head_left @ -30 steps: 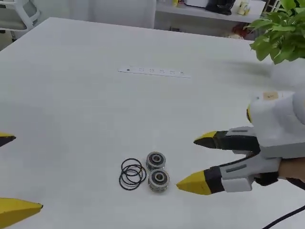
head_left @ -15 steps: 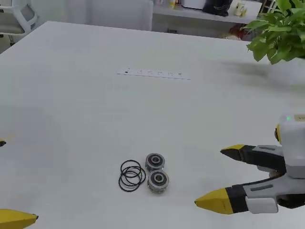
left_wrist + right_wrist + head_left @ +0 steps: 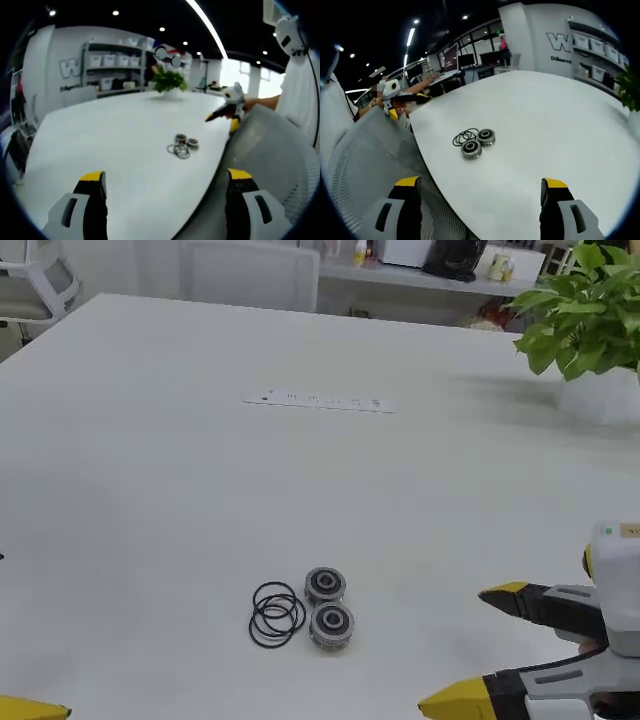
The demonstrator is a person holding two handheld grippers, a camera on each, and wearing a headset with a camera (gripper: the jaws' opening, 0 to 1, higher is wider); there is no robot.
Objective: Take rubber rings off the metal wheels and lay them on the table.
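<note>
Two metal wheels [image 3: 325, 584] [image 3: 332, 624] stand side by side near the front of the white table [image 3: 200, 470]. Several loose black rubber rings [image 3: 276, 613] lie in a heap touching their left side. My right gripper [image 3: 470, 648] is open and empty at the lower right, well clear of the wheels. One yellow fingertip [image 3: 35, 708] of the left gripper pokes in at the bottom left. In the left gripper view the open left gripper [image 3: 165, 200] faces the wheels [image 3: 186, 141] and rings [image 3: 177, 149] from afar. From the right gripper view, the open right gripper [image 3: 480, 210] looks at wheels [image 3: 479, 142] and rings [image 3: 465, 136].
A flat white power strip [image 3: 320, 401] is set in the table's middle. A potted plant [image 3: 585, 310] stands at the far right. A grey mesh chair back [image 3: 270, 150] [image 3: 365, 160] sits at the table's near edge, between me and the table.
My right gripper has drawn back to the right and down, away from the wheels. The left gripper has slid out toward the bottom left. Wheels and rings lie as before.
</note>
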